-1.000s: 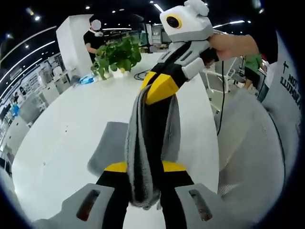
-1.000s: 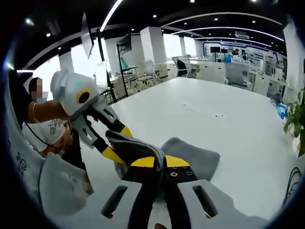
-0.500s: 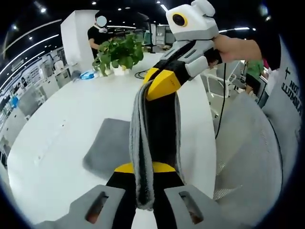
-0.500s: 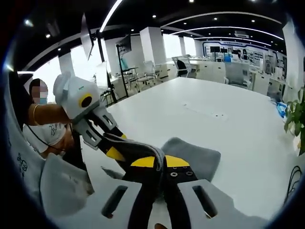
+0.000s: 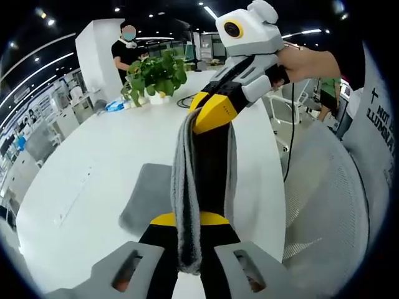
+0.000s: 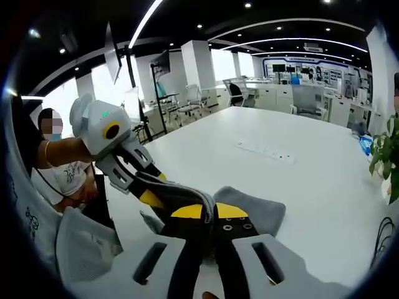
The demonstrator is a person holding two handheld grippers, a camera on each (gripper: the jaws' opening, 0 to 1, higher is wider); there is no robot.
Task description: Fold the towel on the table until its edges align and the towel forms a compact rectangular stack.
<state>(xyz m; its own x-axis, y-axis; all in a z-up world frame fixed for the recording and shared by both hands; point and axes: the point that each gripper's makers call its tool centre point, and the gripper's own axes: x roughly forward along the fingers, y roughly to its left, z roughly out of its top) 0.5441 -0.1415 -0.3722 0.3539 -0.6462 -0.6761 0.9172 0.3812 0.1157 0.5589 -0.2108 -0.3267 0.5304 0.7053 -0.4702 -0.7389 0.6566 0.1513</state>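
A grey towel point(image 5: 149, 199) lies partly on the white table point(image 5: 81, 168), and one edge of it is lifted and stretched between the two grippers. My left gripper point(image 5: 190, 219) is shut on the near end of that edge. The right gripper point(image 5: 212, 112) pinches the far end above the table. In the right gripper view my right gripper point(image 6: 209, 212) is shut on the towel's folded edge point(image 6: 187, 190). That edge runs left to the left gripper point(image 6: 153, 193), held by a person's hand. The rest of the towel point(image 6: 255, 208) rests flat behind.
A potted plant point(image 5: 156, 75) and a black cable point(image 5: 187, 96) sit at the table's far end, and a power strip point(image 6: 265, 151) is set into the tabletop. Mesh chairs point(image 5: 324, 205) stand along the table's edge. One person point(image 5: 128, 43) stands far off.
Both grippers keep their hold on the towel edge. The left gripper has tilted and shifted a little, and both views have moved slightly over the table.
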